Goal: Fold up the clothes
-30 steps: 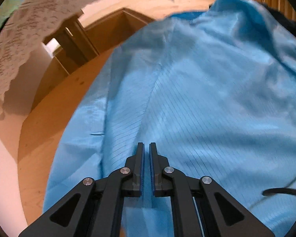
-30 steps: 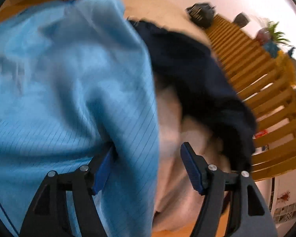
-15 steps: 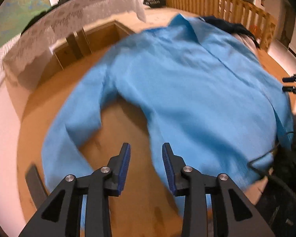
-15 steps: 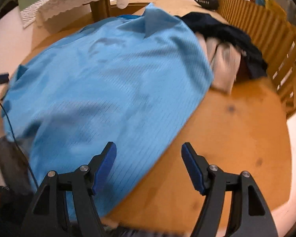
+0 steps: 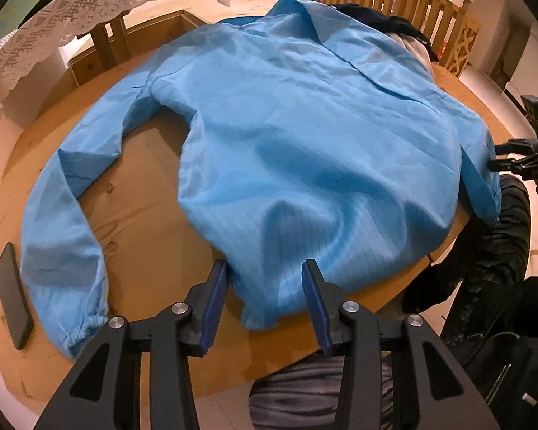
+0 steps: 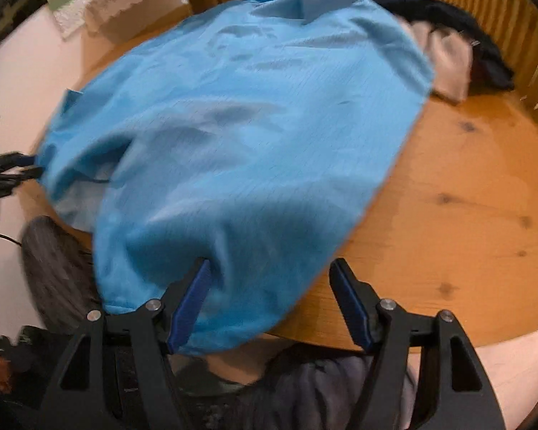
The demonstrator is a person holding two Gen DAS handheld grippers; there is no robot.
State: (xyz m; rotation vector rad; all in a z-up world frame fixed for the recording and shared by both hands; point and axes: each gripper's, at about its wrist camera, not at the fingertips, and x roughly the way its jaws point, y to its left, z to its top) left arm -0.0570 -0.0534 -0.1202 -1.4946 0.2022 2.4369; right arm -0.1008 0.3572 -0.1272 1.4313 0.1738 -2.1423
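While both views take in the same round wooden tabletop [image 5: 150, 236], each lists items the other lacks

Blue jacket [image 5: 305, 136]: spread flat across the tabletop, collar at the far side, hem overhanging the near edge; in the right wrist view it is motion-blurred [image 6: 240, 125]

Left gripper [image 5: 265, 301]: fingers apart, holding nothing, poised at the hem. Right gripper [image 6: 272, 304]: fingers apart, empty, straddling the near hem corner

Left wrist view only: one long sleeve [image 5: 61, 222] curving over the tabletop to an elastic cuff; a dark flat phone-like slab [image 5: 12, 301] beside that cuff; a lace cloth [image 5: 53, 25] on furniture behind; the right gripper at the frame's right edge

Right wrist view only: bare tabletop to the jacket's right; dark and grey clothes [image 6: 448, 46] heaped by the wooden railing [image 6: 513, 28], just beside the jacket's shoulder
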